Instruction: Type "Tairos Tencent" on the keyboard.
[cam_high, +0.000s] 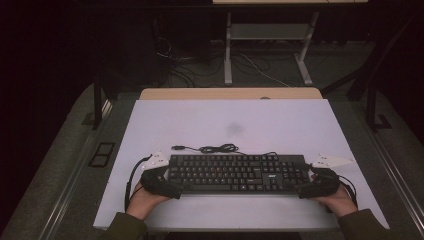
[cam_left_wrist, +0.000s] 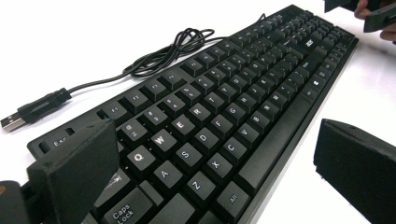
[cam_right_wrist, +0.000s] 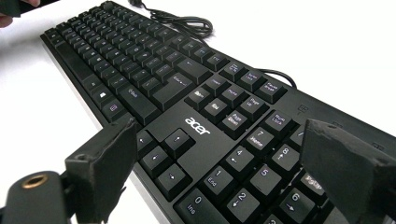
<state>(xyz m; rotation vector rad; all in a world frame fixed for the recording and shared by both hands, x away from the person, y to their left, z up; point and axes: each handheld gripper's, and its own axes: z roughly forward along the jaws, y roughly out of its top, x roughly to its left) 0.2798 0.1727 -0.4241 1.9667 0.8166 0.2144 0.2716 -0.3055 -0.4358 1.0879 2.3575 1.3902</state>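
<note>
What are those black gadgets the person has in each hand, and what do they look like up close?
They are hand-held grippers. The left gripper and right gripper are matt black, each ending in two blocky, flat-faced jaws. On top of each sits a pale, three-cornered plate, and a thin black cable loops from the body. A brass-coloured threaded hole shows near one jaw. The person wears olive-green sleeves.
</note>
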